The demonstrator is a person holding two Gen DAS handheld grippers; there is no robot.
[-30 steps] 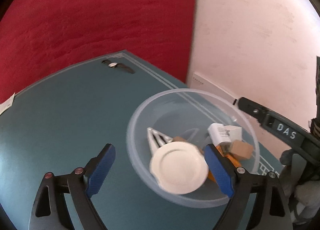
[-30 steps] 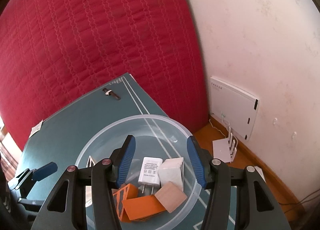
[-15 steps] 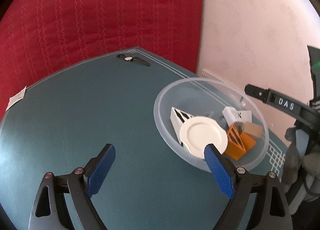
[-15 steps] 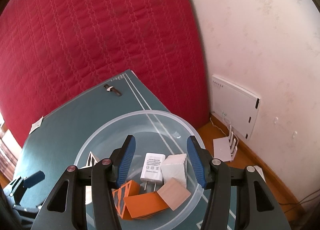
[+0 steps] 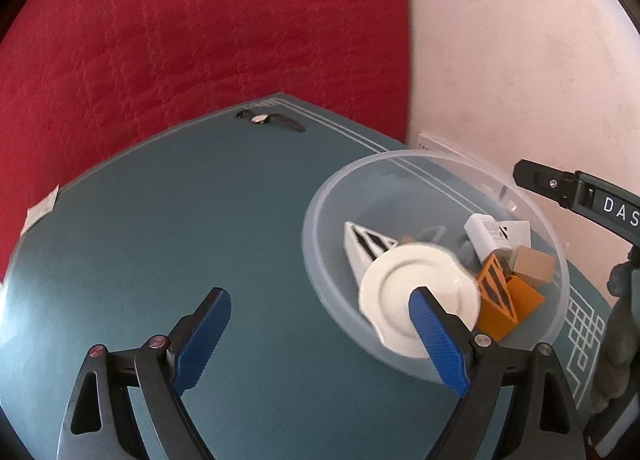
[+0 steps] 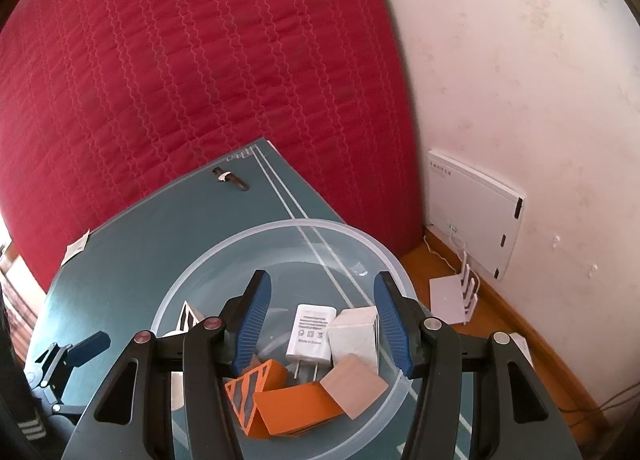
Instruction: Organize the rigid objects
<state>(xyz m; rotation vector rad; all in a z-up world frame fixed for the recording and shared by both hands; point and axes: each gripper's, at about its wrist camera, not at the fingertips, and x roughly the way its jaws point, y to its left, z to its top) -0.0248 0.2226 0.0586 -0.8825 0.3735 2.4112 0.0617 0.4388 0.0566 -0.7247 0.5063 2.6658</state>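
A clear plastic bowl (image 5: 540,220) (image 6: 224,260) sits on the teal table at the right. It holds a white plate (image 5: 404,284), a white wedge (image 5: 360,244), an orange wedge (image 5: 508,304) (image 6: 292,408), a white charger (image 5: 486,232) (image 6: 310,334), a white box (image 6: 356,334) and a tan block (image 5: 534,268) (image 6: 354,386). My left gripper (image 5: 320,340) is open and empty, left of the bowl, its right finger over the plate. My right gripper (image 6: 322,312) is open and empty above the bowl.
A wristwatch (image 5: 268,120) (image 6: 230,178) lies at the table's far edge. A paper scrap (image 5: 40,208) sits at the left edge. A red quilted mattress (image 5: 180,28) stands behind. A white wall, a wall panel (image 6: 476,208) and a router (image 6: 452,292) are at right.
My left gripper pulled back from over the bowl and to the left, so the bowl now sits further right in its view. The plate stays in the bowl. My right gripper barely moved.
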